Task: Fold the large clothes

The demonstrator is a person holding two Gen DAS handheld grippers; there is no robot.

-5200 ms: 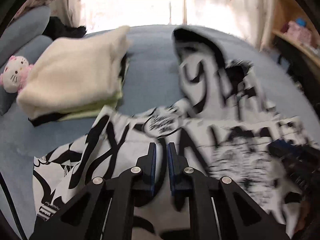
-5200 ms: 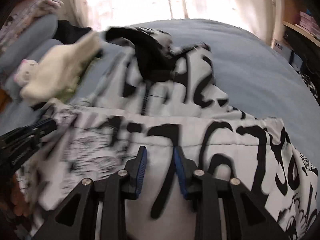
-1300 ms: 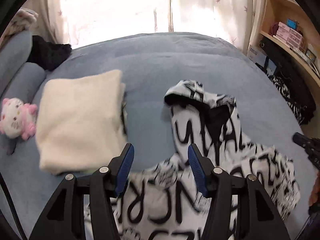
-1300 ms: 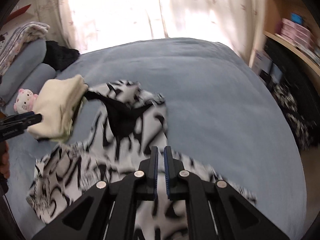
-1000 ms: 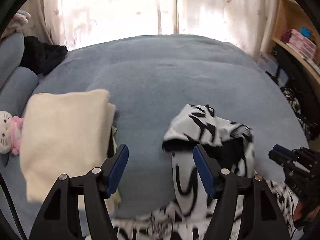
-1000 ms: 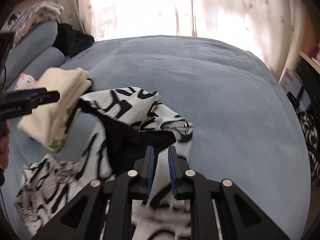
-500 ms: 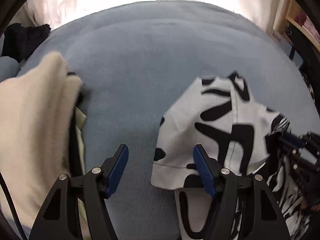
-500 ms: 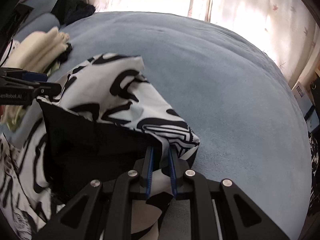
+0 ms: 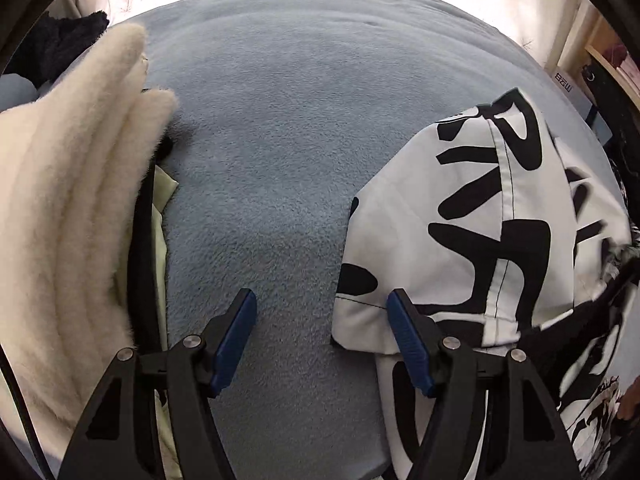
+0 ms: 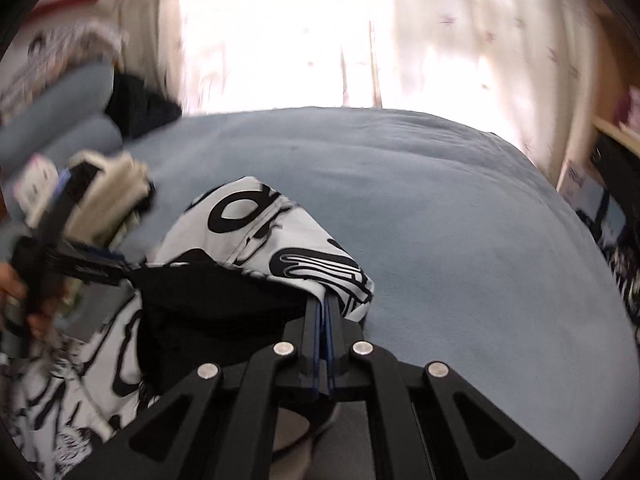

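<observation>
- The black-and-white printed hoodie lies on the blue fleece bedcover, toward its right half in the left wrist view; its hood is raised off the rest of the garment, black lining showing underneath.
- The right gripper has its blue-padded fingers pressed together on the edge of the hood; the white printed cloth drapes over the fingertips; the right wrist view is blurred, mostly at its left side.
- The left gripper stands with its jaws wide apart and nothing between them; its right finger lies against the lower left corner of the hood, its left finger over bare bedcover.
- In the right wrist view the left gripper appears at the left edge, held in a hand, just beside the hood's opening.
- A folded cream fleece sits to the left of the hoodie, apart from it, on top of a pale green layer and a dark one.
- Beyond: a black garment at the far left, bright curtains, a wooden shelf at the right.
</observation>
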